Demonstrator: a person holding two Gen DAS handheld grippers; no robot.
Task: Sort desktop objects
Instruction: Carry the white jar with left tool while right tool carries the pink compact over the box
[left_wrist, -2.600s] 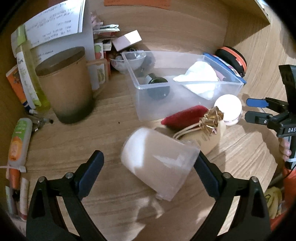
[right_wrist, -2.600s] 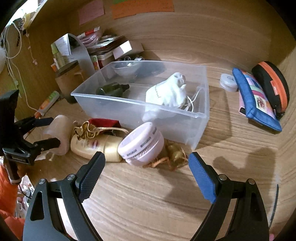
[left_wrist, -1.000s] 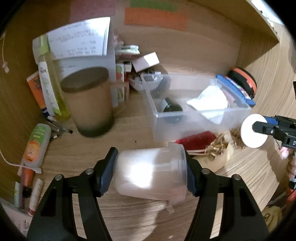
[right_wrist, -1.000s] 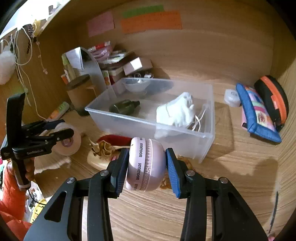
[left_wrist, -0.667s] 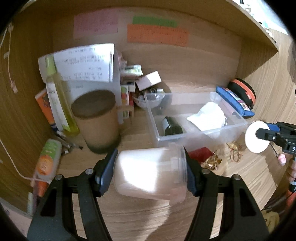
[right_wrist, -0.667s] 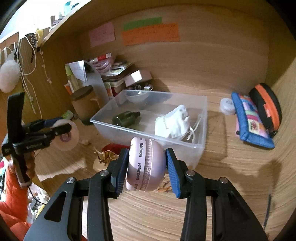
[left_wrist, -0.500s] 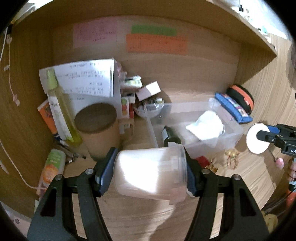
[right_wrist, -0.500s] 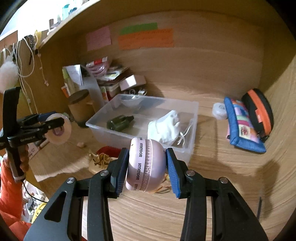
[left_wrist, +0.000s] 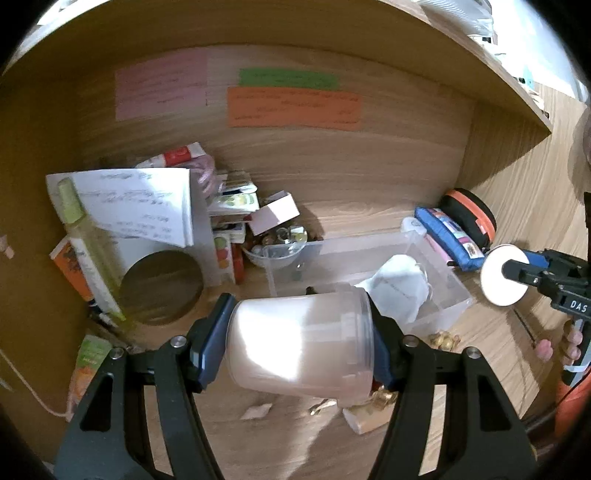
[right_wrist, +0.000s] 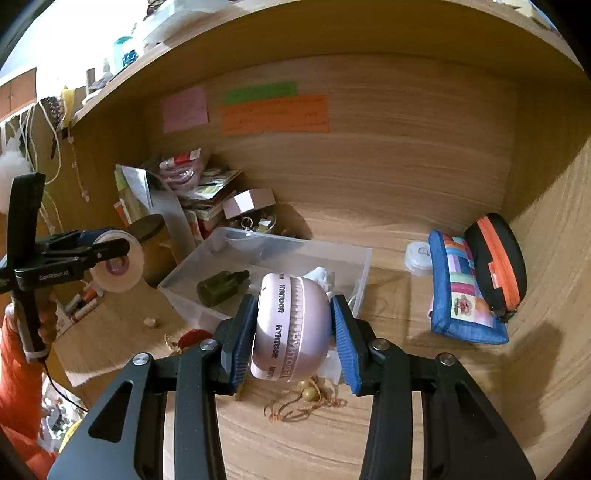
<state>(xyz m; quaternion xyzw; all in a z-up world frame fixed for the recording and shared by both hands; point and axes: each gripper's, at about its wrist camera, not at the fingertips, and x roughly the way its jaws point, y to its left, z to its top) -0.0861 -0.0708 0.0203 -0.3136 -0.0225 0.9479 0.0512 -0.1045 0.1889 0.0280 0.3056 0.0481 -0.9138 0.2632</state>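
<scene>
My left gripper (left_wrist: 299, 347) is shut on a frosted white plastic cup (left_wrist: 295, 343), held sideways in the air above the desk. My right gripper (right_wrist: 291, 332) is shut on a round pink case (right_wrist: 291, 325) marked HYMTOOR, held above the near edge of the clear plastic bin (right_wrist: 354, 258). The bin (left_wrist: 443, 291) holds a dark green bottle (right_wrist: 218, 286) and a white mask (left_wrist: 399, 291). The right gripper with the pink case (left_wrist: 502, 275) shows at the right of the left wrist view. The left gripper with the cup (right_wrist: 118, 266) shows at the left of the right wrist view.
A brown lidded jar (left_wrist: 160, 288), papers and boxes stand at the back left. A blue pouch (right_wrist: 461, 291), a black and orange case (right_wrist: 495, 258) and a tape roll (right_wrist: 417, 258) lie right of the bin. A cream bottle (left_wrist: 365, 421) and gold beads (right_wrist: 306, 398) lie in front.
Both grippers closed on their objects and lifted them off the desk. Since half a second ago both have risen further and drawn back from the desk.
</scene>
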